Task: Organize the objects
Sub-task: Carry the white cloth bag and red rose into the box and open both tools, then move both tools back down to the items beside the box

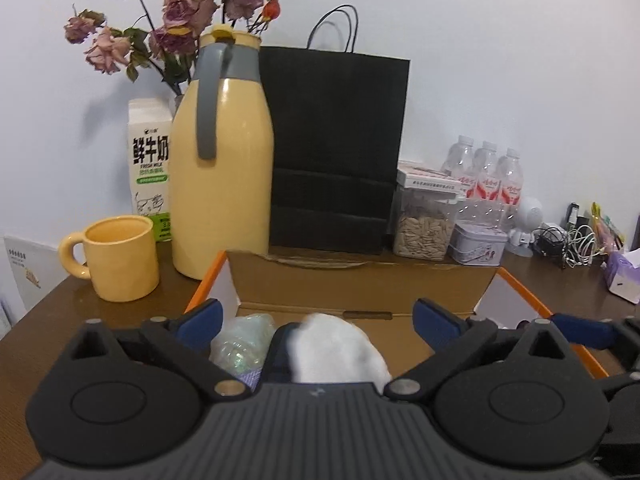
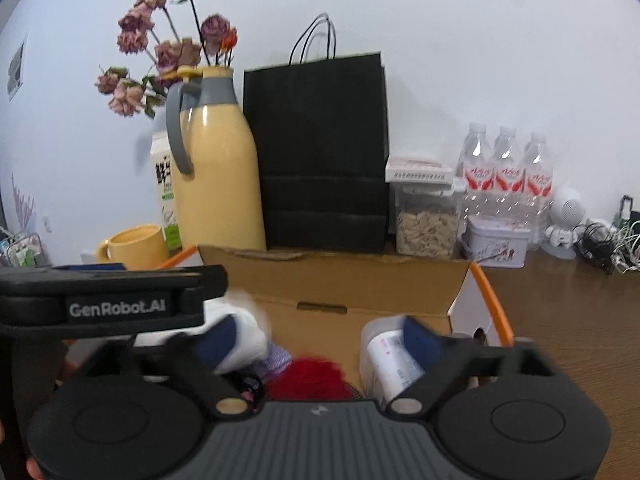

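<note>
An open cardboard box [image 1: 360, 284] with orange-edged flaps sits right in front of both grippers. My left gripper [image 1: 318, 318] hangs over its left part, open wide. Below its blue pads lie a white soft bundle [image 1: 340, 352], a dark blue item [image 1: 280, 354] and a crinkled clear bag [image 1: 244, 342], none touched. My right gripper [image 2: 320, 340] is open over the same box [image 2: 352, 280]. Under it lie a red fuzzy item [image 2: 308, 376], a white cloth [image 2: 248, 338] and a white labelled bottle [image 2: 386, 356] close to the right finger. The left gripper's body [image 2: 108, 292] shows beside it.
Behind the box stand a yellow thermos jug [image 1: 222, 160], a yellow mug [image 1: 116, 256], a milk carton [image 1: 150, 168], dried roses, a black paper bag [image 1: 336, 148], a jar of seeds [image 1: 424, 228], a small tin [image 1: 478, 246], water bottles [image 1: 486, 176] and tangled cables [image 1: 568, 244].
</note>
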